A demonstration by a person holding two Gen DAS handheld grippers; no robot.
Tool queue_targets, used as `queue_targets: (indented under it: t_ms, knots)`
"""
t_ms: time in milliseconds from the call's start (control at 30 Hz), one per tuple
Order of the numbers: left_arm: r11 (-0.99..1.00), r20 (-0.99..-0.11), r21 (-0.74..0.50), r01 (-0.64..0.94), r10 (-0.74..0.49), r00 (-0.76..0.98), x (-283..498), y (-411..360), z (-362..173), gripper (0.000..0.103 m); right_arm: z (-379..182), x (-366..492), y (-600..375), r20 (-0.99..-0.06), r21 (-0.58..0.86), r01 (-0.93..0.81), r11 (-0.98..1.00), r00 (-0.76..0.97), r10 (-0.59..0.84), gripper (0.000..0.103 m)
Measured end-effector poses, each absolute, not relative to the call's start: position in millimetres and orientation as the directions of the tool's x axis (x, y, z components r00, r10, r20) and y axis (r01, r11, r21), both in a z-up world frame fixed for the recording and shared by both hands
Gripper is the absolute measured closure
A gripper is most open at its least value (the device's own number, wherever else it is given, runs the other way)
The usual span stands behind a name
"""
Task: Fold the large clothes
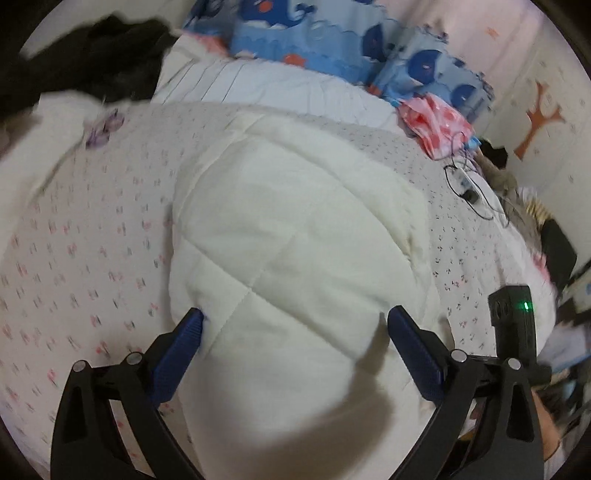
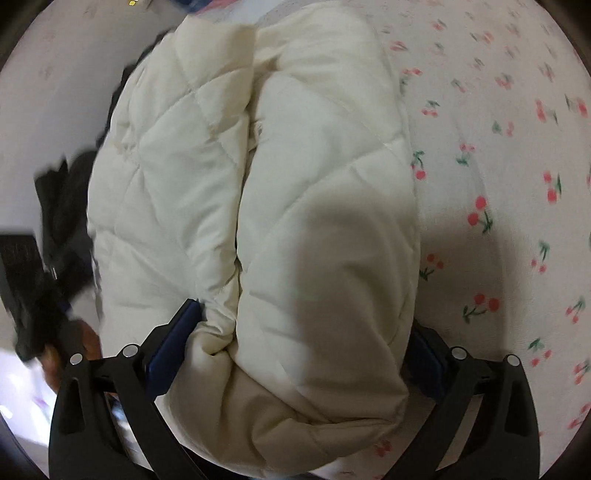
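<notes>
A: Surface? 
B: A bed (image 1: 92,236) under a white sheet printed with small red cherries. The cream quilted jacket (image 1: 295,236) lies on it, folded into a thick bundle with diamond stitching.

A: Left gripper (image 1: 295,332)? 
B: Jaws wide apart, blue pads either side of the jacket's near end. The left pad touches the fabric edge; the right pad is just beside it. Nothing clamped.

A: Right gripper (image 2: 303,332)? 
B: Jaws spread around the jacket's (image 2: 258,184) bulky near end. Left pad presses against the fabric; right pad is mostly hidden behind the bundle. Fabric fills the gap, so it grips the jacket across its width. Two padded folds lie side by side, with a seam running between them.

A: Room, far side? 
B: From the left wrist view: a blue whale-print quilt (image 1: 314,33) along the head of the bed, a white striped pillow (image 1: 266,85) before it, and a pink-and-red cloth (image 1: 436,122) at the right. Dark clothing (image 1: 92,62) is heaped top left. A thin black cable (image 1: 476,195) lies on the sheet's right edge. The pale wall has an orange tree-shaped decal (image 1: 541,118).

A: Image quality? 
B: Edges are blurred.
</notes>
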State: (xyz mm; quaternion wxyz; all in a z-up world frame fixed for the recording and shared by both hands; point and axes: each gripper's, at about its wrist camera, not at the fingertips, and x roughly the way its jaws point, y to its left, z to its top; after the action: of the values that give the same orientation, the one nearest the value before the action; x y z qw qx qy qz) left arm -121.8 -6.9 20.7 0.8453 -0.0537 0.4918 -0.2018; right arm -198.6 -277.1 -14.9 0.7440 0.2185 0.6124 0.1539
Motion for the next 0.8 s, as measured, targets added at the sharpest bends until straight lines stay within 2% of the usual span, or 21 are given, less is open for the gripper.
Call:
queue_targets:
  t_ms: [133,200,267,333,400,467,533,567,600,700,800]
  knots:
    - [0.905,-0.819,-0.083,0.417,-0.3,0.489,-141,-31,20,0.008,11,-204,-266,-0.905,0.365,-0.068,0.928,0.209,0.371,0.007]
    - [0.913,-0.811,-0.16,0.376,-0.338,0.477,-132,-15,19,0.008,34,-207,-274,-0.862,0.365,-0.113,0.924,0.334,0.381,0.007]
    - [0.915,-0.81,-0.205,0.347,-0.358,0.464,-127,-7,15,0.007,53,-205,-292,-0.792,0.388,-0.073,0.919,0.484,0.373,0.007]
    - [0.915,-0.809,-0.198,0.351,-0.354,0.469,-126,-8,10,0.007,69,-195,-300,-0.728,0.425,-0.046,0.904,0.575,0.372,0.007]
    - [0.921,-0.802,-0.165,0.353,-0.334,0.495,-132,-14,7,0.007,87,-181,-296,-0.66,0.392,-0.051,0.918,0.68,0.32,0.007]
    - [0.926,-0.797,-0.139,0.352,-0.316,0.516,-138,-19,5,0.007,90,-167,-280,-0.64,0.381,-0.063,0.922,0.702,0.312,0.007]
    - [0.927,-0.795,-0.127,0.353,-0.307,0.523,-141,-21,5,0.007,80,-160,-264,-0.682,0.304,-0.033,0.952,0.69,0.241,0.007]
    - [0.926,-0.797,-0.13,0.355,-0.311,0.519,-140,-20,6,0.007,57,-145,-259,-0.76,0.201,0.02,0.979,0.634,0.143,0.007]
    - [0.917,-0.797,-0.149,0.37,-0.333,0.505,-139,-17,9,0.007,35,-131,-247,-0.816,0.167,0.029,0.985,0.565,0.122,0.007]
    - [0.903,-0.769,-0.224,0.367,-0.395,0.502,-137,-1,24,0.007,-8,-121,-268,-0.857,0.328,0.109,0.938,0.453,0.247,0.007]
    - [0.899,-0.716,-0.339,0.276,-0.437,0.544,-121,28,36,0.007,-14,-121,-272,-0.856,0.364,0.111,0.925,0.433,0.284,0.007]
